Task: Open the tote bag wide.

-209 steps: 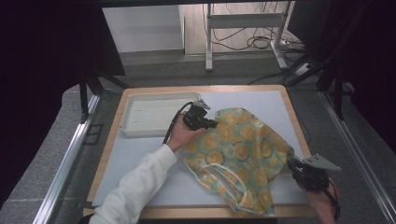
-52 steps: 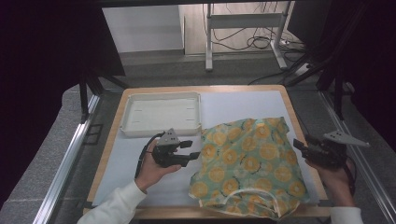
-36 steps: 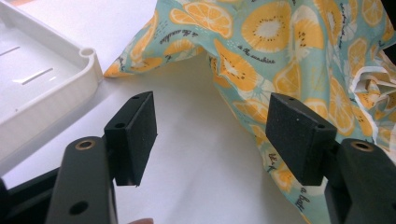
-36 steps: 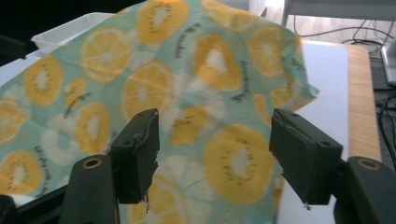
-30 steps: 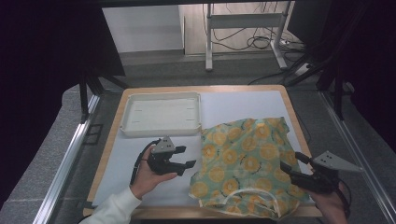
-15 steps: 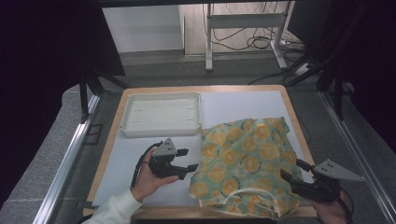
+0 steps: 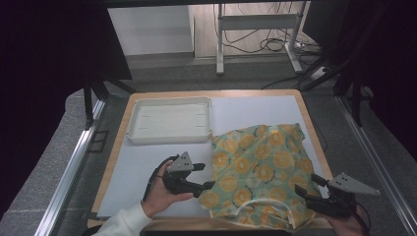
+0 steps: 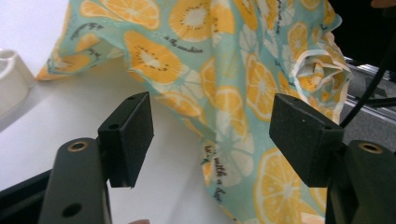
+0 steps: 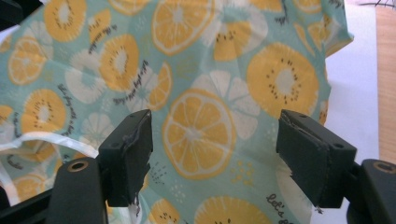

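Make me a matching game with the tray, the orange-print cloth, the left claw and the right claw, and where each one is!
Things:
1. tray
2. cloth
3. left claw
4. right claw

Places:
A. at the cloth's near right corner
B. far left of the table
C. at the cloth's left edge
D. spread on the table's right half

Pairs: 1-B, 2-D, 3-C, 4-A

A cloth (image 7: 260, 172) is spread on the table's (image 7: 255, 110) right half, with a tray (image 7: 169, 120) set behind and left of it.
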### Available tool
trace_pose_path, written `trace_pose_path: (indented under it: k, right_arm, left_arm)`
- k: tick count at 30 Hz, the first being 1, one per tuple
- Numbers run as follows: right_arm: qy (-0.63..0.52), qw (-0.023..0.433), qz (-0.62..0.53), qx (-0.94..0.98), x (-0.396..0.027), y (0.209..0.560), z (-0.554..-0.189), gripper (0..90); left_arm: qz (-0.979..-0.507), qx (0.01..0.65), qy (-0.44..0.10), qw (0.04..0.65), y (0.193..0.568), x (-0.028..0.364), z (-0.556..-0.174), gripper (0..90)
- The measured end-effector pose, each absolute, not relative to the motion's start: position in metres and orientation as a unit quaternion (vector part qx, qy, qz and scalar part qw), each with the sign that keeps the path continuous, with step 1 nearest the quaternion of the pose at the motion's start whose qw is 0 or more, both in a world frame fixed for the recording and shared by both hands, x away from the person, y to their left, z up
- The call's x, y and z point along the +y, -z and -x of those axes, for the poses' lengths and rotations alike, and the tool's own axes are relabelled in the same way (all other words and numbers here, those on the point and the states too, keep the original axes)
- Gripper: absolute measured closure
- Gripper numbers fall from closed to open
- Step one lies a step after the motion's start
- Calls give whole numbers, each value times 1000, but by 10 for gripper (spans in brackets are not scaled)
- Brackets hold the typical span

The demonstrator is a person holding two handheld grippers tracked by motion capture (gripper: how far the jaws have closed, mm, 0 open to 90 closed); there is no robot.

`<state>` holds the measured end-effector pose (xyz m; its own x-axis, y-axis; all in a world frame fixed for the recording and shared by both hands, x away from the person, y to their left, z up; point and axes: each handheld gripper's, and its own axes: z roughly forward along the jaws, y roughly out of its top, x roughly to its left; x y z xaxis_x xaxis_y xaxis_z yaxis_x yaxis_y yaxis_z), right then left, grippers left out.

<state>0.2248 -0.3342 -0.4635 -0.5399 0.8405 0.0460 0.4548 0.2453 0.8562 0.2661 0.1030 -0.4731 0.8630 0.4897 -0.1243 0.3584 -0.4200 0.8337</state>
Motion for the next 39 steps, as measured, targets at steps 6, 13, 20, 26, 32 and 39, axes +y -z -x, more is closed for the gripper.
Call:
trace_pose_path:
  k: [6, 13, 20, 26, 32, 39]
  right_arm:
    - [-428, 218, -432, 763, -336, 470, -227, 272]
    - [-420, 208, -436, 768, -338, 477, -228, 271]
    - [-394, 204, -424, 790, -335, 485, -228, 439]
    - [-376, 196, -422, 801, -334, 489, -229, 732]
    - [-388, 195, -420, 797, -338, 488, -227, 867]
    - [-408, 198, -412, 790, -340, 483, -223, 883]
  left_arm:
    - [-852, 237, -64, 462, 476, 95, -260, 352]
    - [-861, 234, -58, 448, 486, 88, -259, 431]
    - [-867, 226, -43, 441, 494, 82, -261, 640]
    - [-870, 220, -28, 440, 497, 80, -262, 765]
    - [-873, 213, -18, 438, 498, 81, -264, 852]
    - [-869, 214, -14, 446, 496, 81, -263, 883]
